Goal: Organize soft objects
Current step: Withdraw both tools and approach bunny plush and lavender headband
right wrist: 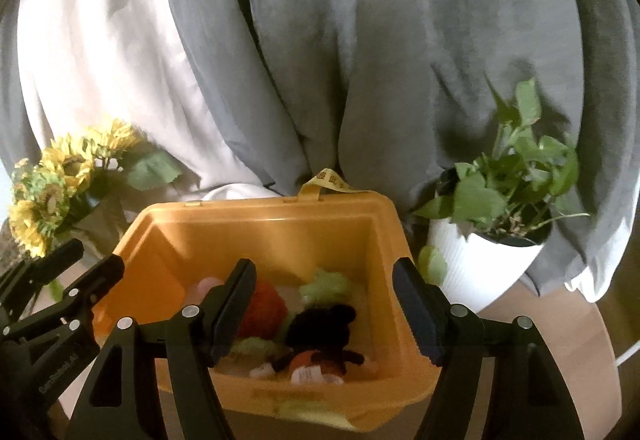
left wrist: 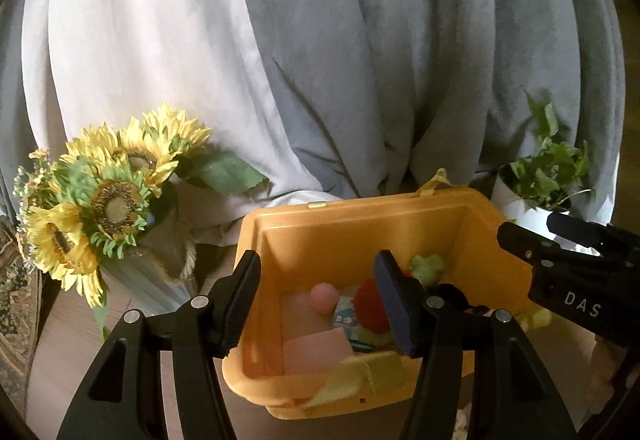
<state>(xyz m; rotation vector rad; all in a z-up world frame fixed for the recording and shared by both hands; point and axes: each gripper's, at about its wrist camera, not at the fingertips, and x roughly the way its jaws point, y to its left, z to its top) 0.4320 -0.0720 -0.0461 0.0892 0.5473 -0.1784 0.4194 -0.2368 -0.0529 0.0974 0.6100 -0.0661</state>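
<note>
An open yellow-orange box (left wrist: 460,216) (right wrist: 256,228) stands on the wooden table and holds soft things: pink sponges (left wrist: 316,354), a pink ball (left wrist: 325,298), a red knitted piece (left wrist: 370,306) (right wrist: 264,304), a green plush (left wrist: 426,266) (right wrist: 326,286), a black plush toy (right wrist: 320,324) and a yellow cloth (left wrist: 360,376) draped over the front rim. My left gripper (left wrist: 320,304) is open and empty above the box's left part. My right gripper (right wrist: 326,310) is open and empty above the box; it also shows in the left wrist view (left wrist: 560,260).
A vase of artificial sunflowers (left wrist: 104,196) (right wrist: 48,192) stands left of the box. A potted green plant in a white pot (right wrist: 488,260) (left wrist: 536,192) stands to its right. Grey and white curtains (left wrist: 320,60) hang behind. A light green ball (right wrist: 434,264) lies by the pot.
</note>
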